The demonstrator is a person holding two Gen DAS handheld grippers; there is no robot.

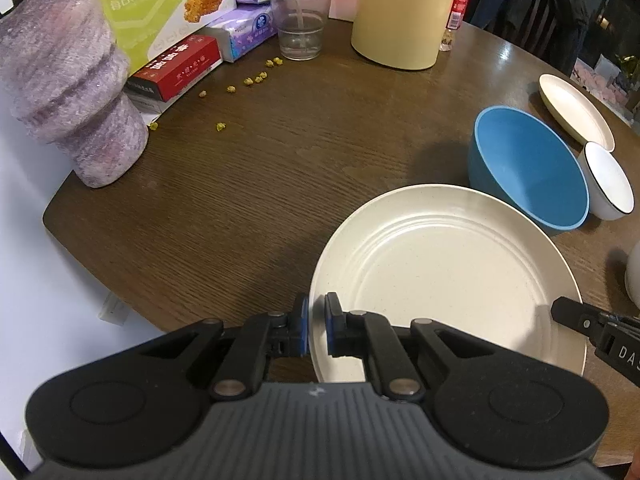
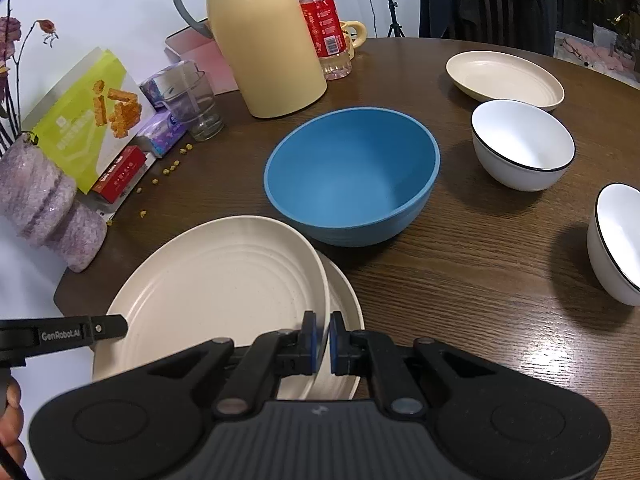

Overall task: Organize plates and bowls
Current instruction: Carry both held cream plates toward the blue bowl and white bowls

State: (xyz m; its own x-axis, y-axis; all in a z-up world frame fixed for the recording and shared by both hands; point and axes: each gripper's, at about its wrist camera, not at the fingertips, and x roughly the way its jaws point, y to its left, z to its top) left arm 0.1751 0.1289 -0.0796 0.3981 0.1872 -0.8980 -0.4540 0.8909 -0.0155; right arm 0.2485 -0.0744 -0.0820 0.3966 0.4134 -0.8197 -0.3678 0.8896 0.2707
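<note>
A cream plate (image 1: 448, 280) (image 2: 216, 288) is held tilted between both grippers. My left gripper (image 1: 317, 328) is shut on its left rim, my right gripper (image 2: 323, 338) on its right rim. Under it a second cream plate (image 2: 344, 312) lies on the table, showing only at its right side. Just behind stands a blue bowl (image 2: 352, 176) (image 1: 528, 168). To the right are a white bowl with a black rim (image 2: 524, 140) (image 1: 608, 180) and another like it (image 2: 616, 240). A third cream plate (image 2: 504, 76) (image 1: 576, 108) lies at the far right.
The round wooden table (image 1: 280, 168) ends close to the left of the plates. At the back left stand a purple vase (image 1: 68, 92), snack and tissue boxes (image 1: 168, 12), a glass (image 1: 300, 20), a yellow jug (image 2: 264, 40) and a red-labelled bottle (image 2: 324, 24). Small yellow crumbs (image 1: 248, 80) lie near the boxes.
</note>
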